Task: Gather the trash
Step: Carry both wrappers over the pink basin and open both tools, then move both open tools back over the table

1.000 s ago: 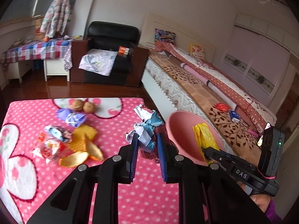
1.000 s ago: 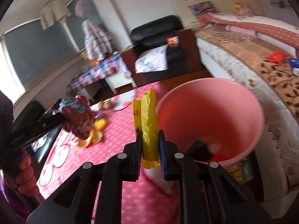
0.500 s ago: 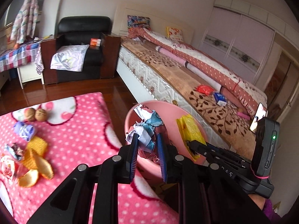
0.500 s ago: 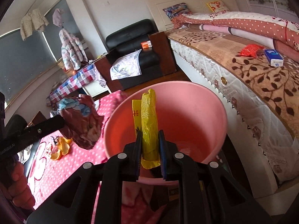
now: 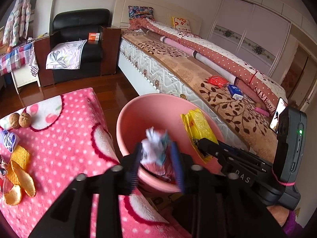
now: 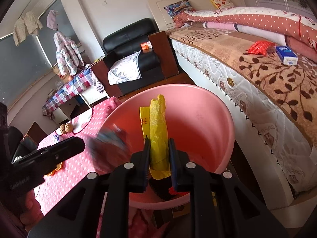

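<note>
Left gripper [image 5: 156,158] is hanging over the near rim of the pink bucket [image 5: 130,115]; its jaws have just been opening, and the crumpled paper wad [image 5: 155,148], white with blue-green print and blurred, is sitting loose between them with a gap at each pad. Right gripper [image 6: 158,158] is pointing into the same bucket, jaws narrow and pinching a yellow plastic wrapper [image 6: 158,130] that is standing upright, creased, with red characters too small to read on its flat left flap. The jaws have just been easing apart slightly, but the wrapper is still between the pads. White letters "DAS" are showing on the right gripper's body in the left view. Left of the bucket, the pink polka-dot blanket [image 5: 65,138] is carrying orange peel [image 5: 19,176], a purple wrapper [image 5: 9,140] and two walnuts [image 5: 19,120]. Farther off, the bed [image 5: 198,73] is holding a red packet [image 5: 218,81], a blue tissue pack [image 5: 235,91] and a quilt [image 5: 227,59] lettered "GIVE". A black armchair [image 5: 83,29] is standing against the far wall.
</note>
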Demonstrator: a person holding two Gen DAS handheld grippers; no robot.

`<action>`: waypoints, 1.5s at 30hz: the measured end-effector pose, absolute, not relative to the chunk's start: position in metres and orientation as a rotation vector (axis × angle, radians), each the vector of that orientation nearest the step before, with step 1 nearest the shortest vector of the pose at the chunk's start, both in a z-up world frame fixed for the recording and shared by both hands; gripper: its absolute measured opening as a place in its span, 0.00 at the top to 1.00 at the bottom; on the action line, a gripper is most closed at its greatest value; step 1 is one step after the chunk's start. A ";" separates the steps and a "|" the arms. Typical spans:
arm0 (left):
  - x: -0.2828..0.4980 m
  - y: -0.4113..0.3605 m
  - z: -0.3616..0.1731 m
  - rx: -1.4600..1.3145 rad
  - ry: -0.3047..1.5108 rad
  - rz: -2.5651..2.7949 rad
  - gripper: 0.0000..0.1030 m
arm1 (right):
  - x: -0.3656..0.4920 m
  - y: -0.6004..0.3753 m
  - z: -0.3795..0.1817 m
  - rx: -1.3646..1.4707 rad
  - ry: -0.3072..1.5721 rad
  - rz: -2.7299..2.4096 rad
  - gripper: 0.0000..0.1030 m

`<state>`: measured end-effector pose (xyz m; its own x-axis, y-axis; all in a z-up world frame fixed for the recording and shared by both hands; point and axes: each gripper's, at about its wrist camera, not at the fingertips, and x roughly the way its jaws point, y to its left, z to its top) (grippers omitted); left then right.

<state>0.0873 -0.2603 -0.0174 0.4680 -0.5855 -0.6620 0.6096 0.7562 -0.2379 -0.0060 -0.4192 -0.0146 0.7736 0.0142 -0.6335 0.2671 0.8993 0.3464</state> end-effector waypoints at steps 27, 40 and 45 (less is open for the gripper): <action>0.065 -0.178 0.007 -0.042 0.724 -0.589 0.49 | -0.012 -0.362 0.026 0.340 0.637 -0.095 0.64; 0.052 -0.099 0.001 -0.053 0.733 -0.422 0.49 | -0.015 -0.295 0.042 0.301 0.638 0.034 0.64; 0.051 -0.060 -0.012 -0.076 0.748 -0.346 0.49 | -0.008 -0.267 0.037 0.286 0.669 0.089 0.64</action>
